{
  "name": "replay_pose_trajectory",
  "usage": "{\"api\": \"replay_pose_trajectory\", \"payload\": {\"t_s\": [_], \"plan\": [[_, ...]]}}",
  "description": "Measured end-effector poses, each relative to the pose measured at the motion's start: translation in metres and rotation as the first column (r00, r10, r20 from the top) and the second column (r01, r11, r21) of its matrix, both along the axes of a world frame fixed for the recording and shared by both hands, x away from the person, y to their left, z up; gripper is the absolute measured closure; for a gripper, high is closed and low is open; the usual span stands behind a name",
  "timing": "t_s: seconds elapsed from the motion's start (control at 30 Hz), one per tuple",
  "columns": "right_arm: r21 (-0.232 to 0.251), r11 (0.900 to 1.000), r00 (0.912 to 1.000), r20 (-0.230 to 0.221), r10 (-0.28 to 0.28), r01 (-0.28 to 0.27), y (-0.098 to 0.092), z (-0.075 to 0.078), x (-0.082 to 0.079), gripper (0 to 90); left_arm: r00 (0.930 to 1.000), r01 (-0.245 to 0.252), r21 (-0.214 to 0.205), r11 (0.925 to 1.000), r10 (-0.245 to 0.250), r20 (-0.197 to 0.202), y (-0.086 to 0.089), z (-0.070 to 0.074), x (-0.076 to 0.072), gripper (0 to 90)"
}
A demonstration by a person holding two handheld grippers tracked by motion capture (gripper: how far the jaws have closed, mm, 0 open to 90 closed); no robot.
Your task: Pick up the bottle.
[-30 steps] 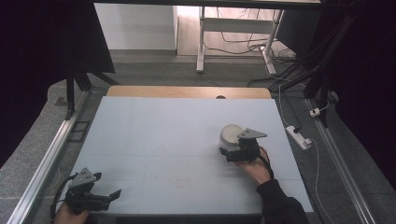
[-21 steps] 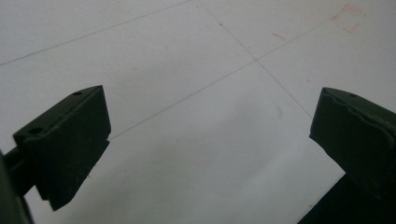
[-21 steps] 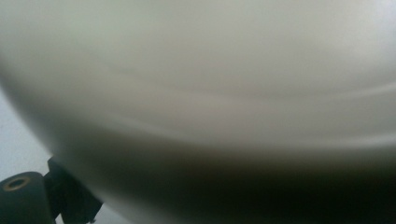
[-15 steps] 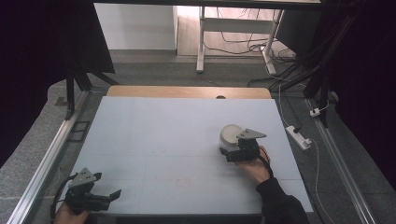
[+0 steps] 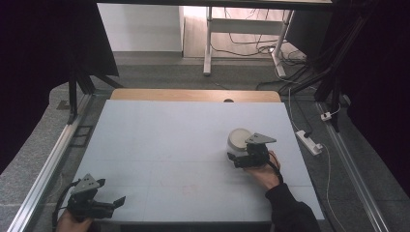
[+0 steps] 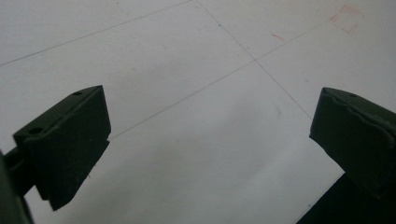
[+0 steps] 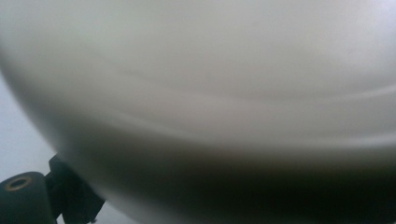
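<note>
A white bowl [image 5: 239, 138] stands on the pale table [image 5: 169, 145], right of its middle. My right gripper [image 5: 234, 159] sits against the bowl's near side, held by a hand in a dark sleeve. In the right gripper view the bowl's [image 7: 210, 93] curved wall is very close and blurred. One black jaw shows far out at the lower left and the other is hidden behind the bowl. My left gripper [image 5: 114, 205] rests at the table's near left corner. It stands open in the left gripper view [image 6: 210, 135], with only bare table between its jaws.
Thin pencil lines and a small red square mark [image 6: 348, 18] cross the table surface. A wooden strip [image 5: 193, 95] edges the far side. A metal rail [image 5: 53, 159] runs along the left, and a white power strip [image 5: 309, 141] lies on the floor at the right.
</note>
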State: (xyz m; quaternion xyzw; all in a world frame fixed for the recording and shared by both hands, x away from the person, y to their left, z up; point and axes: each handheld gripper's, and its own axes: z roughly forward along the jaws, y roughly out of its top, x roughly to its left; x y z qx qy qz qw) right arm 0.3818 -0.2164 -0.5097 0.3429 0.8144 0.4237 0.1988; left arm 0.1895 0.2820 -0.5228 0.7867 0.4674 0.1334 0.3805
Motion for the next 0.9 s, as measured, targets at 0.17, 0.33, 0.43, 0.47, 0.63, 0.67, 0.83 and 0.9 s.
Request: {"api": "replay_pose_trajectory", "payload": {"t_s": [0.17, 0.33, 0.43, 0.47, 0.63, 0.67, 0.83, 0.9], "plan": [[0.03, 0.9992, 0.9997, 0.003, 0.025, -0.025, 0.007, 0.005, -0.004, 6.7, 1.0, -0.001, -0.001, 1.0, 0.001, -0.002, 0.0, 0.0, 0.0, 0.0], [0.044, 0.9971, 0.9981, -0.003, 0.062, -0.061, 0.019, 0.008, -0.01, 6.7, 1.0, -0.003, 0.0, 1.0, 0.003, -0.003, 0.0, 0.0, 0.0, 0.0], [0.054, 0.995, 0.9964, -0.008, 0.085, -0.084, 0.026, 0.011, -0.014, 6.7, 1.0, -0.003, 0.0, 1.0, 0.003, -0.003, 0.0, 0.0, 0.0, 0.0], [0.062, 0.9939, 0.9958, -0.007, 0.092, -0.091, 0.028, 0.011, -0.015, 6.7, 1.0, -0.002, 0.0, 1.0, 0.002, -0.004, 0.0, 0.0, 0.0, 0.0], [0.082, 0.9884, 0.9916, -0.007, 0.129, -0.128, 0.041, 0.015, -0.022, 6.7, 1.0, -0.003, -0.001, 1.0, 0.003, -0.005, 0.0, 0.0, 0.0, 0.0], [0.084, 0.987, 0.9904, -0.009, 0.138, -0.137, 0.043, 0.016, -0.023, 6.7, 1.0, -0.003, -0.002, 1.0, 0.003, -0.005, 0.0, 0.0, 0.001, 0.0], [0.078, 0.9821, 0.985, -0.008, 0.173, -0.171, 0.056, 0.018, -0.029, 6.7, 1.0, -0.003, -0.002, 1.0, 0.003, -0.006, 0.0, 0.0, 0.001, 0.0], [0.076, 0.9801, 0.9828, -0.008, 0.184, -0.183, 0.061, 0.018, -0.031, 6.7, 1.0, -0.003, -0.001, 1.0, 0.003, -0.007, 0.0, 0.0, 0.001, 0.0]]}}
